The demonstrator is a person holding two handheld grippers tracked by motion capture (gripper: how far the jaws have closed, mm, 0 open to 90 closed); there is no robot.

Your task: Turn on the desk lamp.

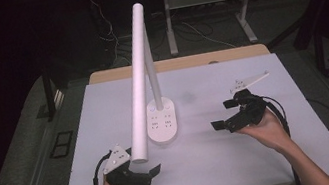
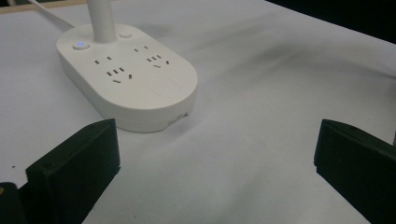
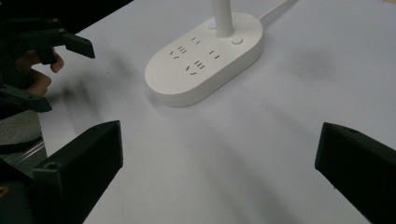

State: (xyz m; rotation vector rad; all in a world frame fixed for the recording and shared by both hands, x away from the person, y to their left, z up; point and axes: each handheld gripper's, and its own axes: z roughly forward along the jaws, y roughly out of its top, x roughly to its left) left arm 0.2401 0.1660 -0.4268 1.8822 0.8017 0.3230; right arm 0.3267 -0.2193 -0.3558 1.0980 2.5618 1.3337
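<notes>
Holds the left gripper (image 1: 151,172) low over the near left of the tabletop (image 1: 225,163), jaws wide apart and empty, aimed across the bare white surface at the desk lamp (image 1: 161,121). Holds the right gripper (image 1: 223,114) on the opposite side, just right of the lamp, also spread open with nothing between the jaws. Flanks the lamp from both sides this way, probably so that either tool can close in without crossing the other. Finds the lamp near the middle of the tabletop, upright on its oval base (image 2: 126,79), with sockets on top, a lit blue button (image 2: 80,45) beside the stem, and a white cord (image 2: 46,14) running off toward the far edge. Leaves the long tubular lamp head (image 1: 138,81) sloping down and forward from the top of the stem, its free end hanging just above the left gripper, which looks like the handiest part to take hold of for folding or re-aiming. Looks, from the right gripper view, past that gripper (image 3: 219,168) to the base (image 3: 205,56), with the left gripper (image 3: 51,72) farther off at the left edge, well apart from the base. Touches nothing yet on either side; suggests an approach not yet begun, with the heavy base likely meant to steady the lamp while the head gets moved.
</notes>
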